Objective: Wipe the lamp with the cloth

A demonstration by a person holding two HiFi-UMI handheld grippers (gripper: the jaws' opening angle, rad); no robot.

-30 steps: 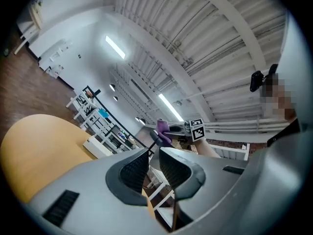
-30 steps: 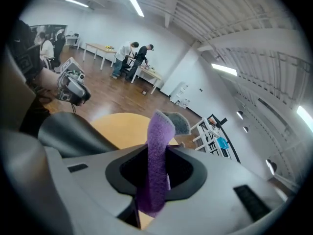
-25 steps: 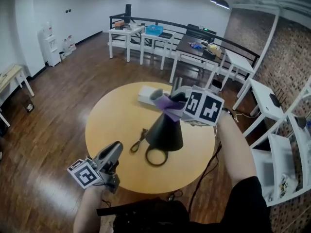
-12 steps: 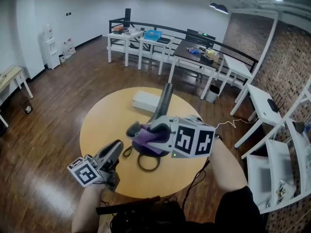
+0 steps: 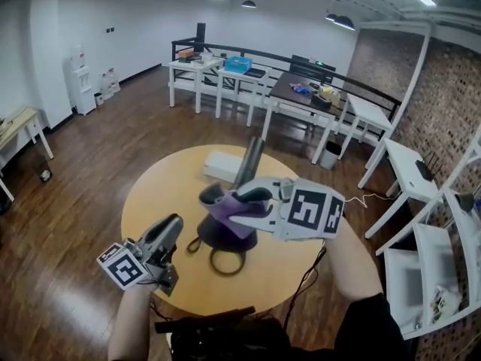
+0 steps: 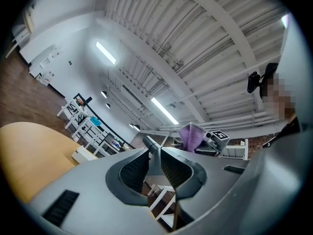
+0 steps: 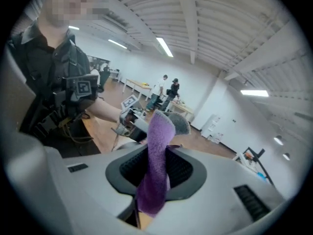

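The black lamp stands on the round wooden table (image 5: 150, 194), its cone shade (image 5: 222, 235) under my right gripper and its dark neck (image 5: 250, 159) rising behind. My right gripper (image 5: 219, 201) is shut on the purple cloth (image 5: 230, 206) (image 7: 156, 165), which lies against the top of the shade. In the right gripper view the cloth hangs between the jaws and hides the lamp. My left gripper (image 5: 171, 226) (image 6: 154, 153) hovers at the table's near left edge, pointing upward. Its jaws have just been opening by a narrow gap, with nothing between them.
A dark ring (image 5: 227, 262) and a cord (image 5: 194, 243) lie in front of the lamp. A white box (image 5: 220, 166) sits at the table's far side. White tables (image 5: 197, 51) and a dark desk (image 5: 301, 89) stand at the back; white shelving (image 5: 421, 247) is at the right.
My right gripper has swung the cloth from the far right of the shade down and leftward onto its near side. The left gripper has drifted slightly.
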